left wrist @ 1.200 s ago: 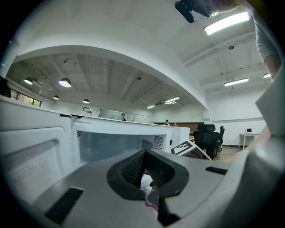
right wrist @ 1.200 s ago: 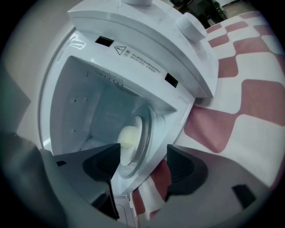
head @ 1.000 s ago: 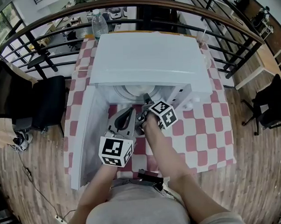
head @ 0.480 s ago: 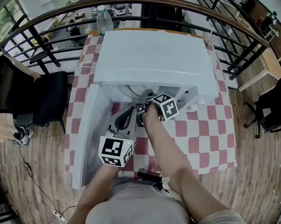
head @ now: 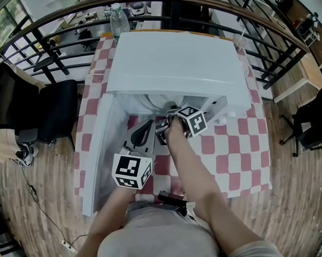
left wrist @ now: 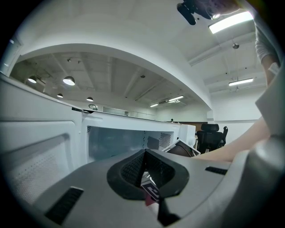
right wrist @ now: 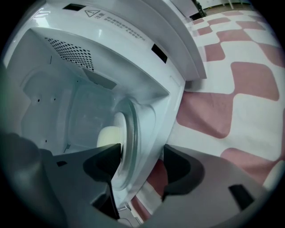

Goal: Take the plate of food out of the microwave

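Observation:
The white microwave [head: 174, 61] stands on the checked table with its door [head: 95, 155] swung open to the left. Inside lies a white plate [right wrist: 131, 133] bearing a pale lump of food [right wrist: 107, 136]; the head view shows only the plate's near rim [head: 154, 103]. My right gripper [right wrist: 141, 158] is open at the oven's mouth [head: 170, 115], with the plate's rim between its jaws and a gap on one side. My left gripper [head: 146, 126] hangs back in front of the opening, shut on nothing [left wrist: 144, 156].
The red-and-white tablecloth [head: 236, 148] runs out to the right of the microwave. A water bottle [head: 119, 18] and a clear cup [head: 238, 42] stand behind it. A curved railing [head: 50, 29] rings the table. A black chair [head: 59, 111] sits to the left.
My right gripper has pushed a little further into the microwave's mouth, onto the plate's rim. The left gripper has hardly moved.

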`<action>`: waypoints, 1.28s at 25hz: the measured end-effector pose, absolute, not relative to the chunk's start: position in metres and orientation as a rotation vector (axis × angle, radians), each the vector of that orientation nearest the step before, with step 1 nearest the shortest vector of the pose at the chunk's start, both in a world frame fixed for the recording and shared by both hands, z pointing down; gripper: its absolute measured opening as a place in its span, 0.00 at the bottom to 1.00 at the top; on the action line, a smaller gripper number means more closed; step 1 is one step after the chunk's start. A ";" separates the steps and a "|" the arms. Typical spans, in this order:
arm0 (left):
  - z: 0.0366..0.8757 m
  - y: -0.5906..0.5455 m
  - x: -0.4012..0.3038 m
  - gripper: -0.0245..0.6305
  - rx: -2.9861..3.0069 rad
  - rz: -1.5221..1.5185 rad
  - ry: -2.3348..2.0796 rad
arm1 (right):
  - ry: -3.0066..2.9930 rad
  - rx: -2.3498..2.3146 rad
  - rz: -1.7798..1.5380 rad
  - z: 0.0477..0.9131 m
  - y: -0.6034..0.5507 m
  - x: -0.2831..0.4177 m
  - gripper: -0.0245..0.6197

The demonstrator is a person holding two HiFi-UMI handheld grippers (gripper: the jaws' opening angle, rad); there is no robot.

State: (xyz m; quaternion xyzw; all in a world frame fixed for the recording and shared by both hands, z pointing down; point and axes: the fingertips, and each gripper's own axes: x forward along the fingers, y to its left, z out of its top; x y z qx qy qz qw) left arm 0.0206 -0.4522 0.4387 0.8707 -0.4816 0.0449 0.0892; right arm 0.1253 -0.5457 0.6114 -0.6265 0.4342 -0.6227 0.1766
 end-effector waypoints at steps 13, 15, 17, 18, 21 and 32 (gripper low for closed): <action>0.442 -0.447 0.024 0.04 2.574 0.130 -1.437 | 1.303 -1.694 -1.760 0.601 -0.531 0.122 0.34; 0.442 -0.446 0.025 0.04 2.574 0.130 -1.434 | 1.326 -1.668 -1.762 0.600 -0.529 0.121 0.31; 0.442 -0.444 0.027 0.04 2.574 0.130 -1.433 | 1.352 -1.633 -1.772 0.598 -0.528 0.120 0.28; 0.442 -0.444 0.028 0.04 2.573 0.130 -1.432 | 1.365 -1.612 -1.779 0.598 -0.528 0.120 0.27; 0.443 -0.443 0.029 0.04 2.570 0.129 -1.432 | 1.393 -1.553 -1.799 0.596 -0.528 0.119 0.26; 0.443 -0.443 0.031 0.04 2.562 0.128 -1.441 | 1.463 -1.456 -1.781 0.586 -0.527 0.118 0.14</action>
